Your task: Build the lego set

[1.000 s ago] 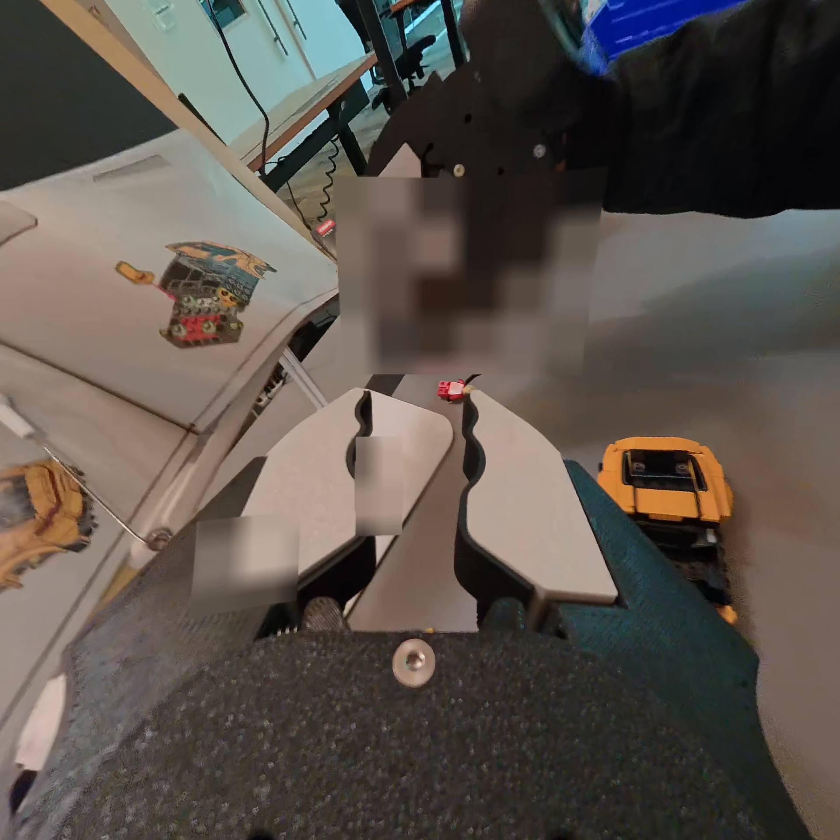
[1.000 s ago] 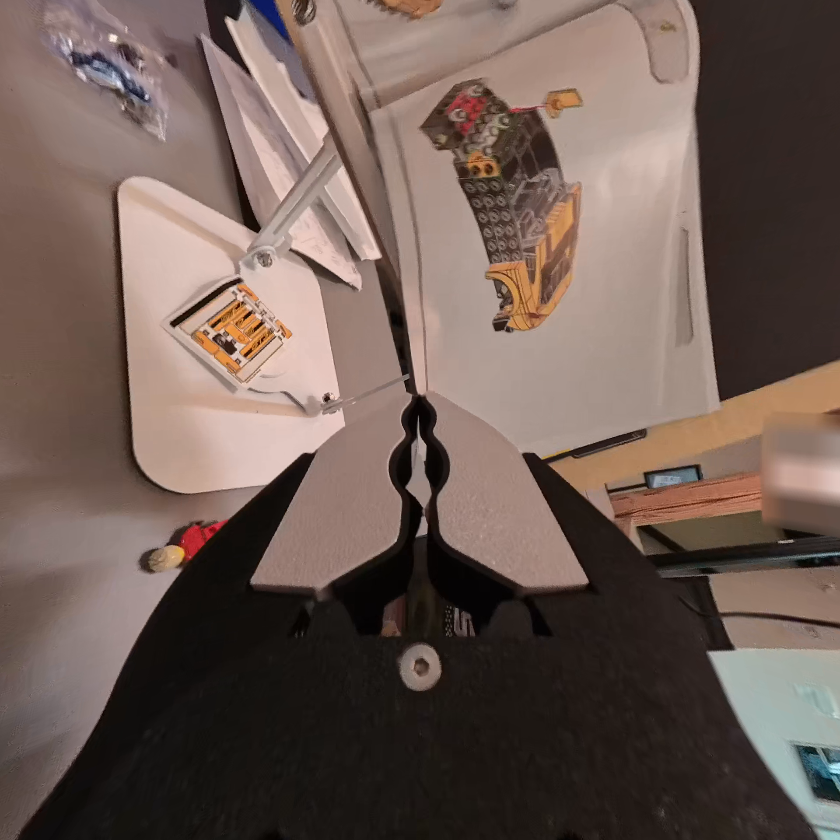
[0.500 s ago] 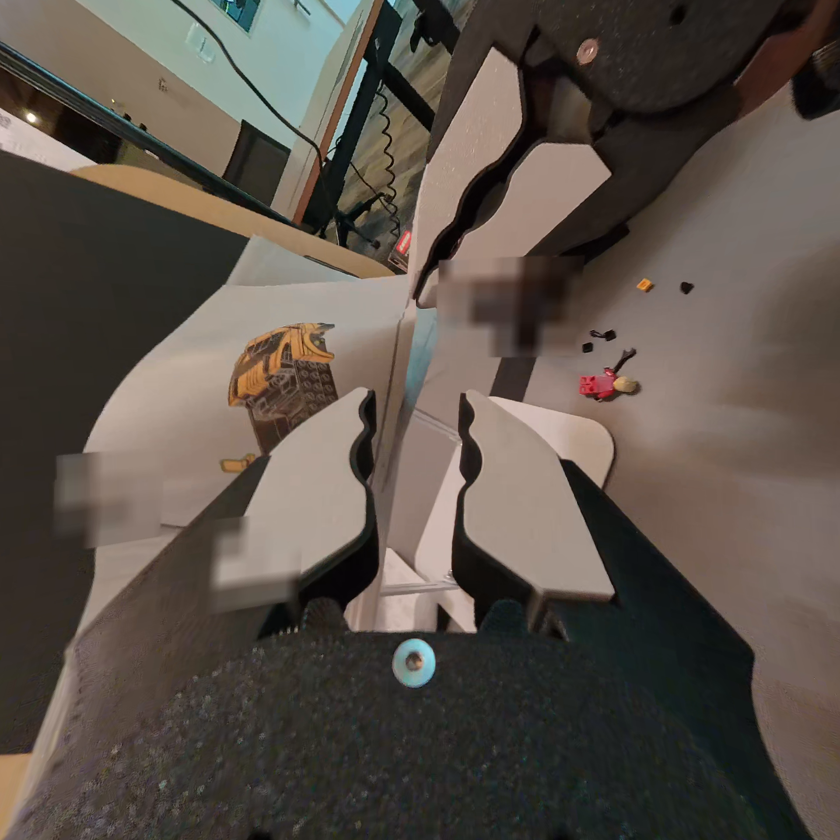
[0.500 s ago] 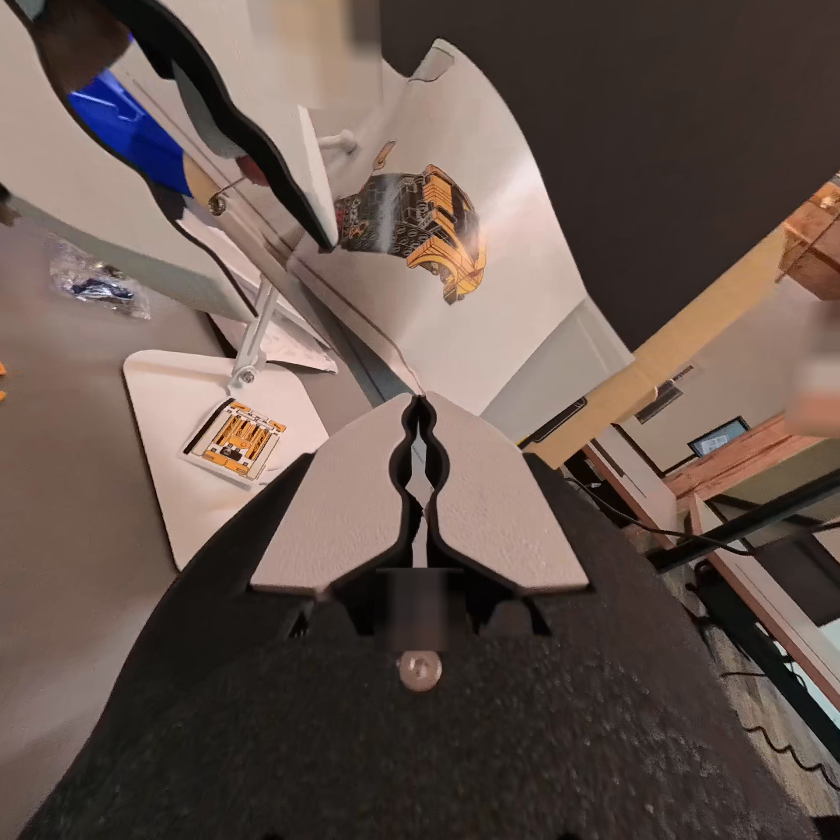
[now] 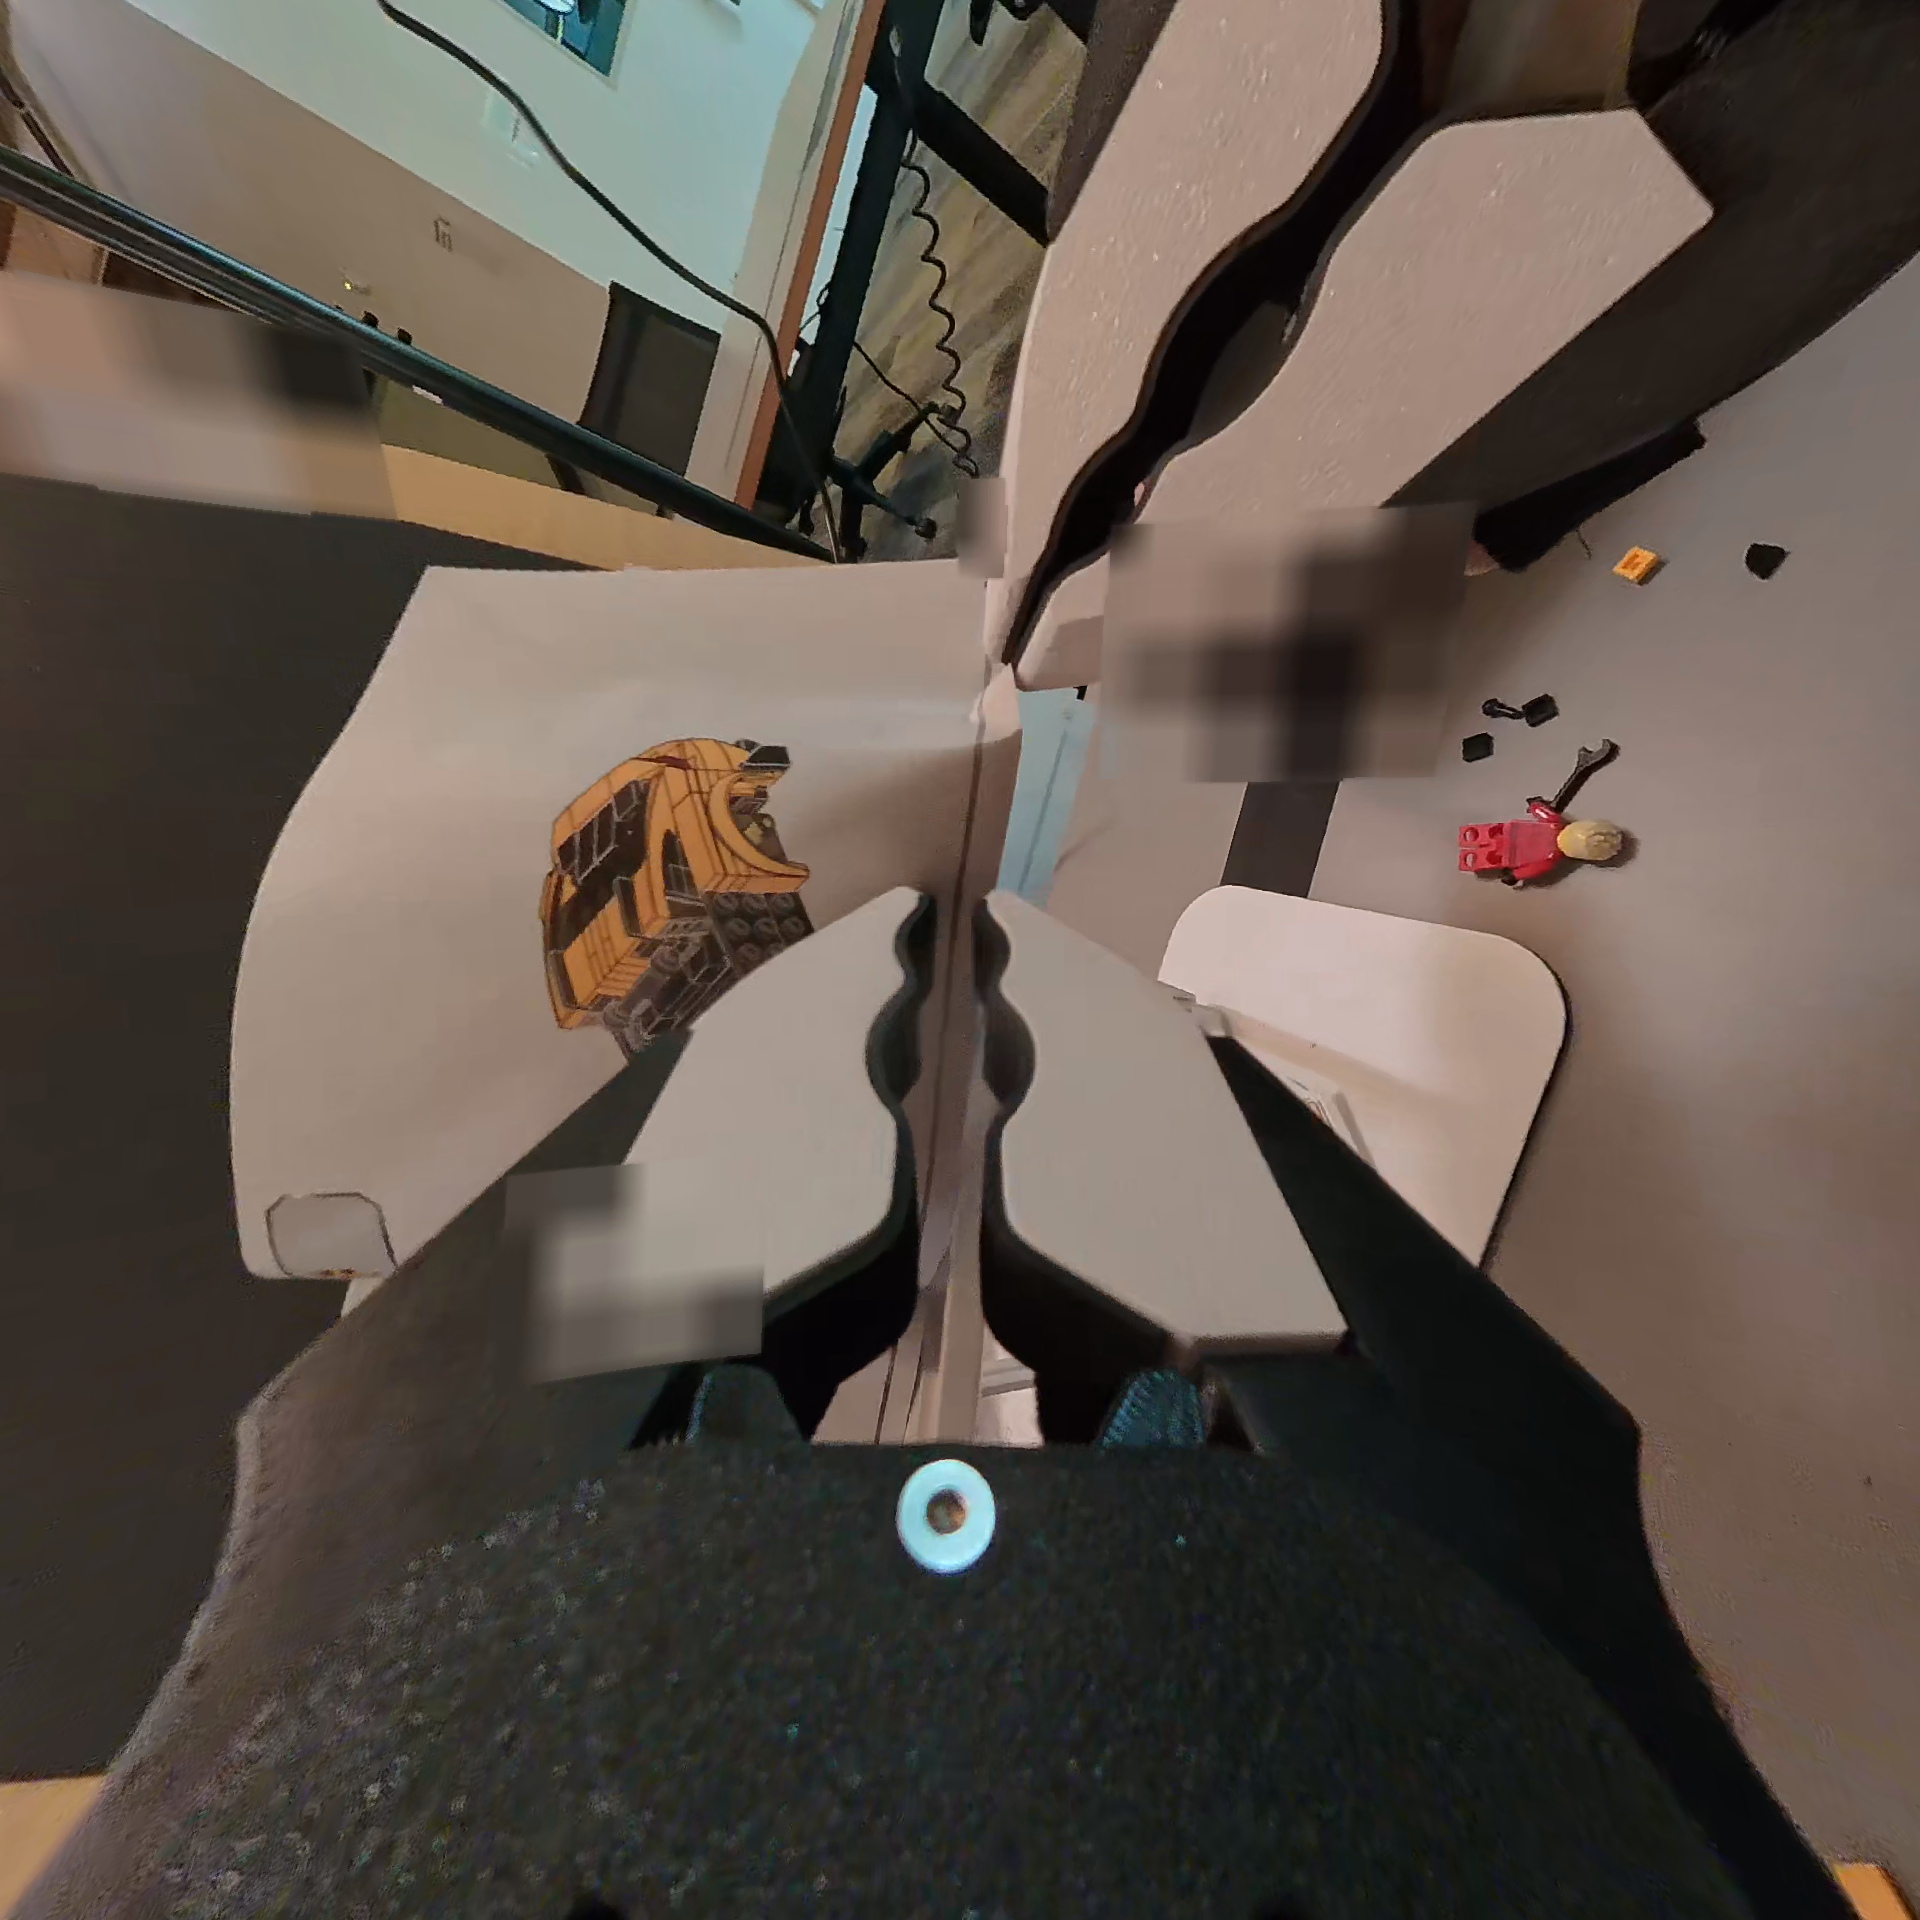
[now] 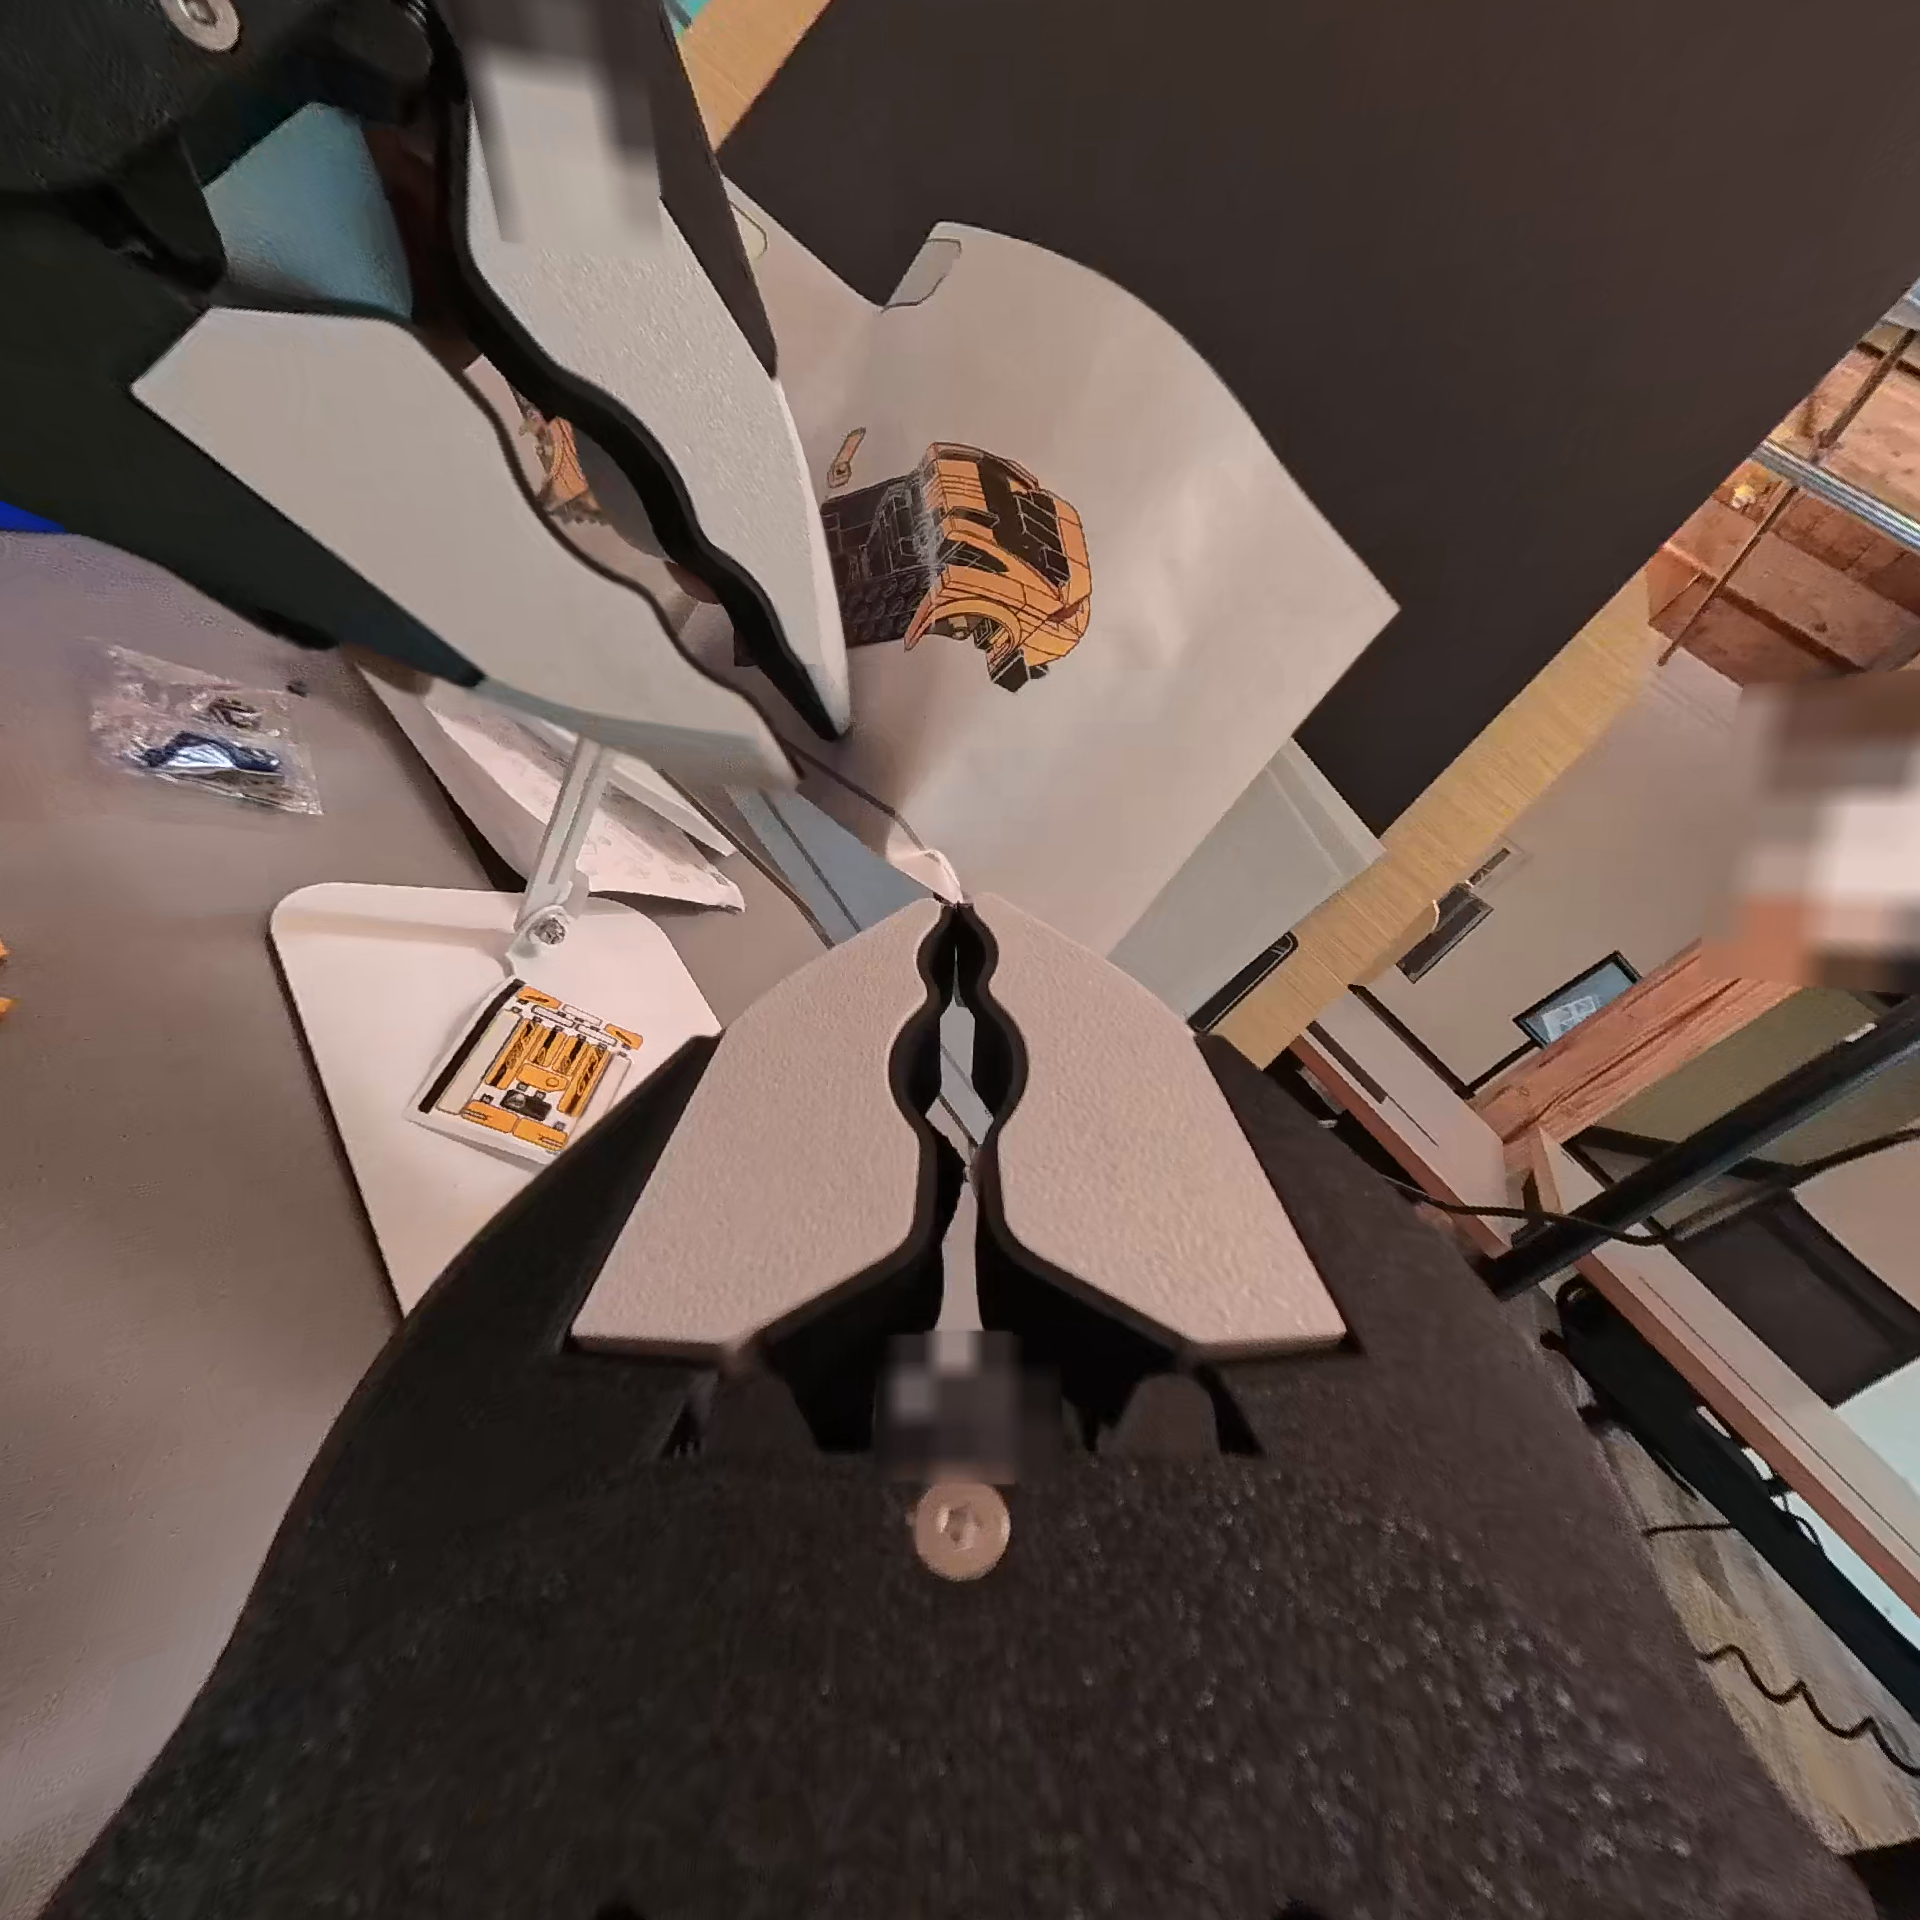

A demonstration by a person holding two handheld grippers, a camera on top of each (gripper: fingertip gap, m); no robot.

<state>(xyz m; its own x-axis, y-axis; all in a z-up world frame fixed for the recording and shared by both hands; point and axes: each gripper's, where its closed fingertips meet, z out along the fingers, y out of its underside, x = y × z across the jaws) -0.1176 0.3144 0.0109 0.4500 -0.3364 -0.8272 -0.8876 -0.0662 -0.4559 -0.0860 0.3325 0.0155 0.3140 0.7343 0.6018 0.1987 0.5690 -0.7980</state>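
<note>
your left gripper (image 5: 951, 914) pinches the booklet page (image 5: 623, 748) edge-on, its long edge running away from you; your right gripper (image 6: 954, 914) clamps its corner above the tabletop (image 5: 1714, 1039).

Each camera sits just behind its own fingers, close above the grey table (image 5: 1714, 1039). The left wrist view faces the right gripper (image 5: 1013, 649); the right wrist view faces back. Both share the booklet page (image 6: 1091, 727) and white stand base (image 5: 1455, 1039).
</note>
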